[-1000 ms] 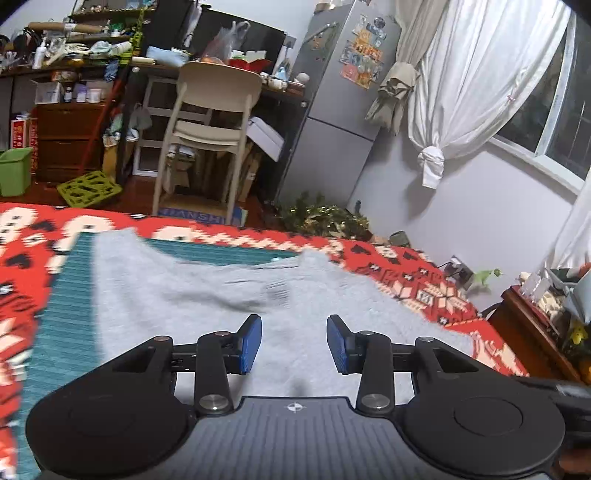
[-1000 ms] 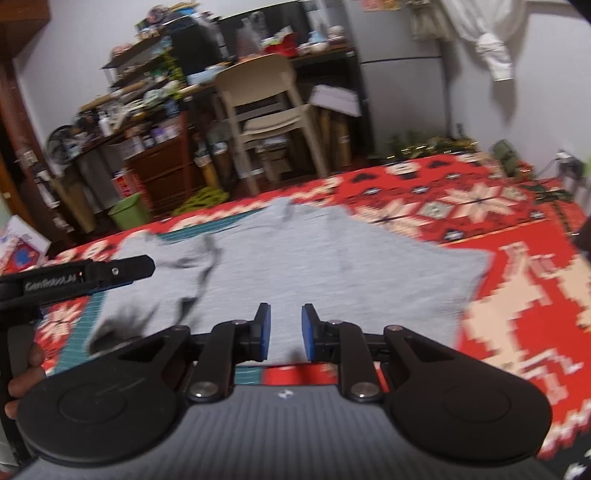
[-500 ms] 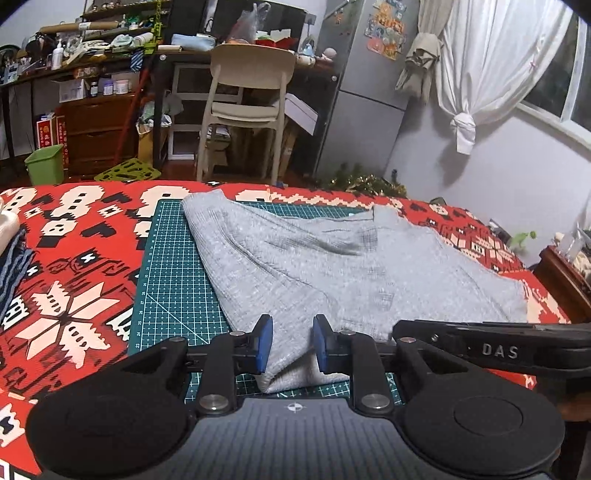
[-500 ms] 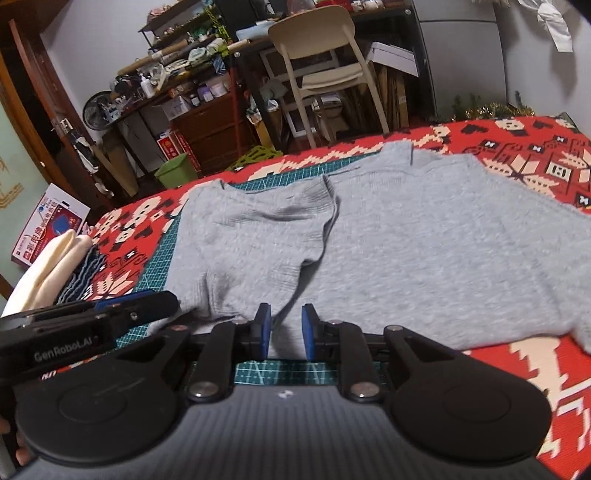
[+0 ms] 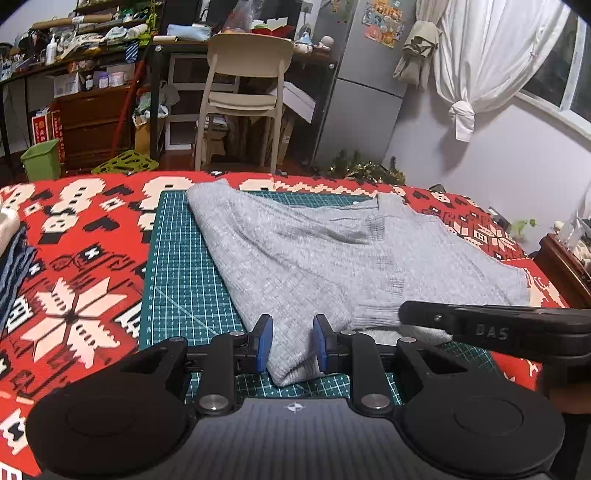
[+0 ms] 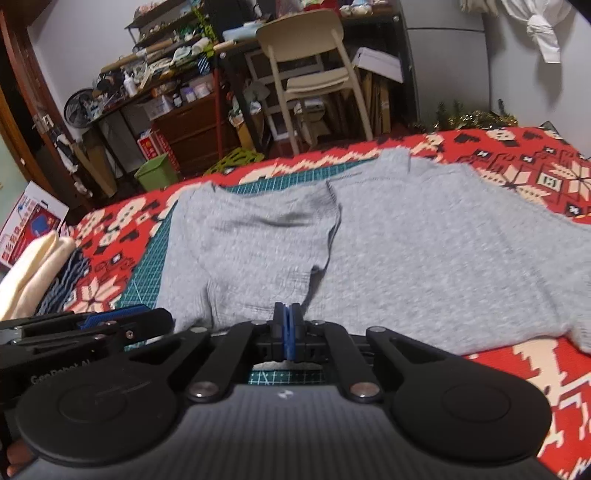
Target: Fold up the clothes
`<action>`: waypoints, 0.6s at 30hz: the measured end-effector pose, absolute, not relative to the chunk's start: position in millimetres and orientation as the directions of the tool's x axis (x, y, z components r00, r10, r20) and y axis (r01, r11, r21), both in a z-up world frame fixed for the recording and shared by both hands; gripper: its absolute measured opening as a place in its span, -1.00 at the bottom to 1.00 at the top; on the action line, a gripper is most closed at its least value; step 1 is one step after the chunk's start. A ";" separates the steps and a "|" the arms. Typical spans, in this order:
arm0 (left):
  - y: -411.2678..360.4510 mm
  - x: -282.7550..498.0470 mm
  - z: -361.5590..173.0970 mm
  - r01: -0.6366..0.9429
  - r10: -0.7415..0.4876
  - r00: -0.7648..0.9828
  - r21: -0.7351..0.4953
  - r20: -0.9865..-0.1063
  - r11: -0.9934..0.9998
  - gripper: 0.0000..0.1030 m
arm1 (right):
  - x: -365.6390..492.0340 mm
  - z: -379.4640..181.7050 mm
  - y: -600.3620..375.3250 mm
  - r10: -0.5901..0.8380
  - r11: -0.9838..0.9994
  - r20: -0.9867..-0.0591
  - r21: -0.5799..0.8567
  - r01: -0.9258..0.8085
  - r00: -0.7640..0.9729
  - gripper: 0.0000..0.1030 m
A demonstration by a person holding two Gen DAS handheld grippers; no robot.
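Grey knit sweater (image 5: 332, 266) lies spread on a green cutting mat (image 5: 177, 280), which sits on a red patterned blanket (image 5: 74, 295). Ribbed texture, plain colour. Its left part is folded over the body, leaving a creased edge down the middle in the right wrist view; the right part runs past the mat onto the blanket. A folded corner with a ribbed cuff points toward the cameras at the near edge.

Left gripper (image 5: 290, 347): blue pads apart, jaws released, the near corner of the sweater lying between the pads but not pinched. Right gripper (image 6: 287, 330): blue pads pressed together at the sweater's near hem; whether cloth sits between them, cannot tell. In the left wrist view the right gripper's black body crosses the lower right, covering part of the hem. In the right wrist view the left gripper shows at lower left, just beside the sweater's edge.

Left of the mat: a pile of cream and blue-striped folded clothes (image 6: 40, 273) on the blanket. Beyond the bed: beige chair (image 5: 243, 85), green bin (image 5: 40, 158), cluttered shelves (image 5: 85, 33), grey fridge (image 5: 365, 85), white knotted curtain (image 5: 480, 55).
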State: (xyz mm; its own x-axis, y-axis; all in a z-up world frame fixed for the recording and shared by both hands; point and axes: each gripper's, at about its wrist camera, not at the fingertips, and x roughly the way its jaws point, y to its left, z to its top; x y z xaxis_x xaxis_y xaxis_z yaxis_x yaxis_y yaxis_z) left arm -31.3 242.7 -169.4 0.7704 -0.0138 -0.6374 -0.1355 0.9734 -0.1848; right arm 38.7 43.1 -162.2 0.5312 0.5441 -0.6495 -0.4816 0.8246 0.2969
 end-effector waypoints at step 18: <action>248.1 -32.7 -164.2 -0.162 0.005 0.759 -0.182 -0.651 0.970 -0.57 | 34.7 -170.4 -0.9 0.507 0.855 -0.678 0.318 -0.410 0.531 -0.97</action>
